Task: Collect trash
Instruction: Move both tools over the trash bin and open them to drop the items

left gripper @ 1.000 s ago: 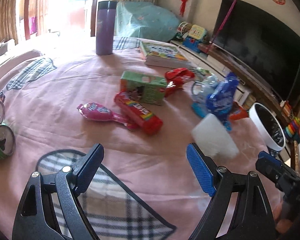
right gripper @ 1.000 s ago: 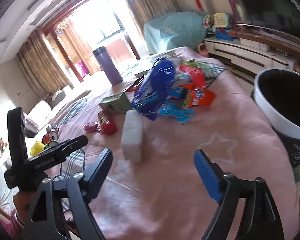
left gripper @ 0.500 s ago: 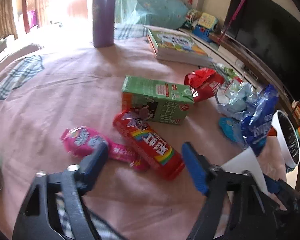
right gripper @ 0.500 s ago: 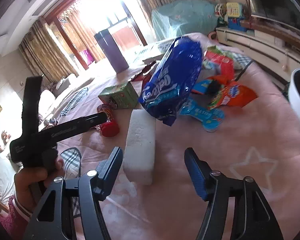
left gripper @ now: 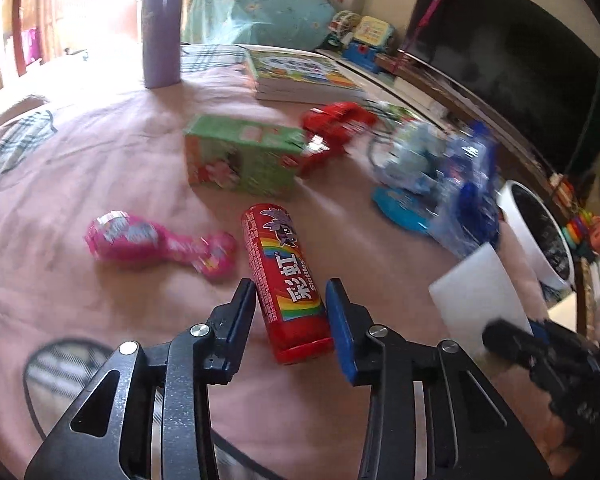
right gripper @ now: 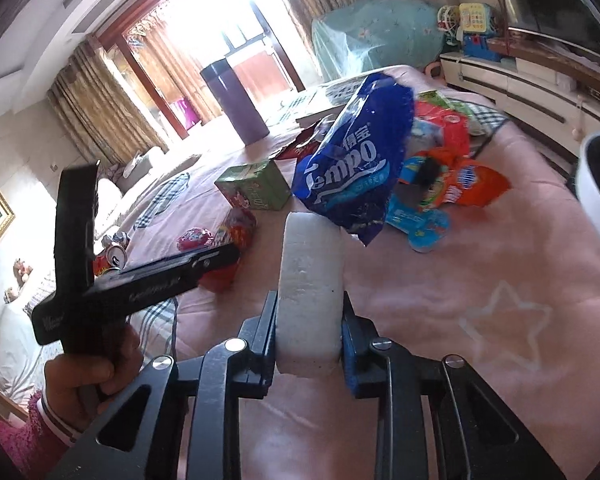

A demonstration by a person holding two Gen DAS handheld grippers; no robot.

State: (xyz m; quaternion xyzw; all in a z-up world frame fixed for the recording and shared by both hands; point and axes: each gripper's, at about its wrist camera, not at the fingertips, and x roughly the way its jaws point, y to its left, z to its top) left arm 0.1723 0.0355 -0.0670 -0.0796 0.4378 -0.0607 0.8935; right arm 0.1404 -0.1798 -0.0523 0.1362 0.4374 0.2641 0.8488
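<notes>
The left tongs are closing around the red candy tube, its long axis running away between the jaws, pads not quite touching. The right tongs are pinching the white foam block; the white bin is waiting beyond the desk.

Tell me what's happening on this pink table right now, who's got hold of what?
A person is clearing litter off a pink-clothed table with a handheld gripper in each hand. The left gripper has just been closing around the red cylindrical Skittles candy tube, which lies between its fingers; blur hides whether they press on it. The right gripper has just been closing too and now clamps the white foam block. The white round bin with a black liner waits at the table's edge.
</notes>
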